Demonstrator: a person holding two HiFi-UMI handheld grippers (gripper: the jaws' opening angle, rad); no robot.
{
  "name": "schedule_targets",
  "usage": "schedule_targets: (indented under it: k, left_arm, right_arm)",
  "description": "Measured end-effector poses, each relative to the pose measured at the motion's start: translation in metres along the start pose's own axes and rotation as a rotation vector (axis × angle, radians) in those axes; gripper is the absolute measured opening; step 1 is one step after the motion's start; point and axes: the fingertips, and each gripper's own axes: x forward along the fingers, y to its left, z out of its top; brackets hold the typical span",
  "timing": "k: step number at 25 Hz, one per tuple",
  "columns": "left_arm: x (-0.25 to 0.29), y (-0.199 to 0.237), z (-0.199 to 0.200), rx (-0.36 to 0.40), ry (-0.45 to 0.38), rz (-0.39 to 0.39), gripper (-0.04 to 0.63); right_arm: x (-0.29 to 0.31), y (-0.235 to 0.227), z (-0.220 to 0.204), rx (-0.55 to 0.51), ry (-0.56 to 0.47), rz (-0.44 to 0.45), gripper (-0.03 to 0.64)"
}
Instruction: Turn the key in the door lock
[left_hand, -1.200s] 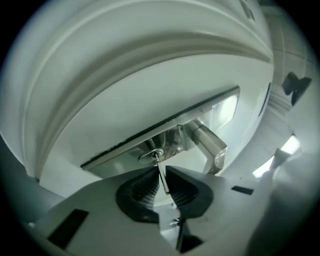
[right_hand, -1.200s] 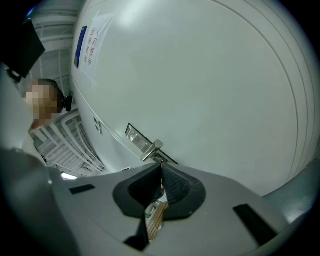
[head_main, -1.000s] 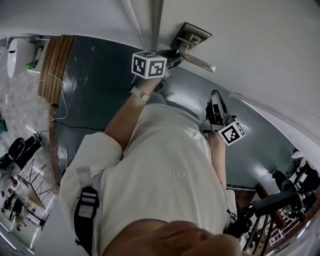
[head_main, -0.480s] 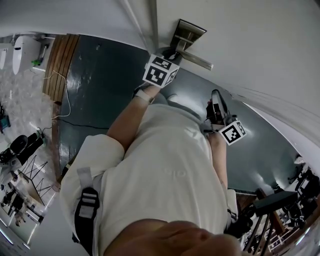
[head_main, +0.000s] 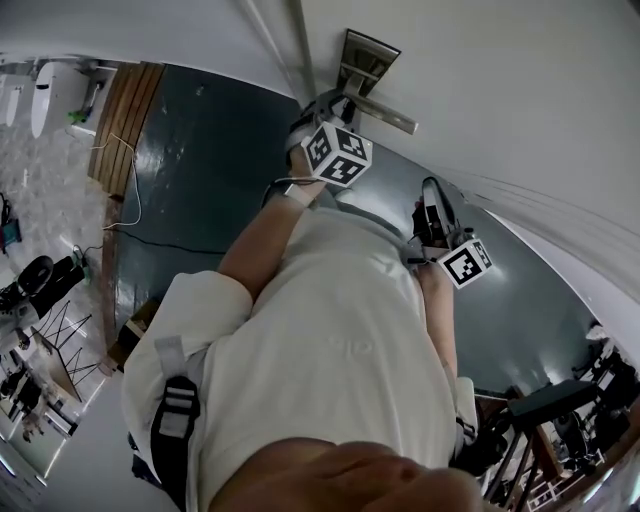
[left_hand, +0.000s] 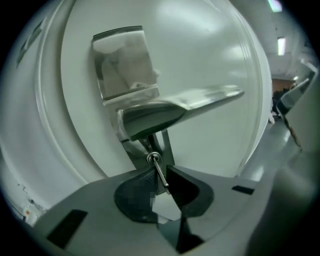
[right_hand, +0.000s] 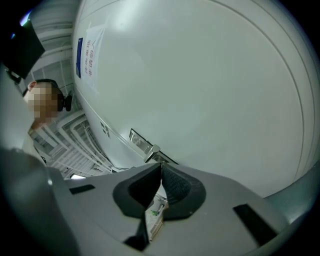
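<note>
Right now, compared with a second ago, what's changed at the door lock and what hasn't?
The left gripper has rolled with the key between its jaws. Its marker cube turned and slid right and down in the head view, under the door handle. Its jaws have just been opening slightly, yet the pads remain on the key. The right gripper stayed put, shut and empty, near the door.

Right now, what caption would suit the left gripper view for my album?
Left gripper jaws, just eased slightly wider, pinch the key beneath the lever handle.
</note>
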Motion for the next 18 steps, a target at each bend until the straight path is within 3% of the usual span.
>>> schedule_targets:
  k: [4,8,12,18]
  left_arm:
    - [-0.001,0.004,-0.004,0.111,0.011,0.117,0.055]
    - [-0.005,0.01,0.006,0.081,-0.024,0.147,0.052]
    - [-0.008,0.008,-0.001,0.014,-0.043,0.031,0.054]
    - [-0.024,-0.015,0.018,-0.05,-0.1,-0.298,0.104]
  right_arm:
    - [-0.002,0.0,0.001,0.007,-0.002,0.005,0.021]
    - [-0.001,0.008,0.011,0.002,0.01,0.013,0.021]
    - [0.001,0.01,0.004,-0.004,0.015,0.012,0.023]
    - [-0.007,0.014,0.018,0.012,0.003,0.01,0.021]
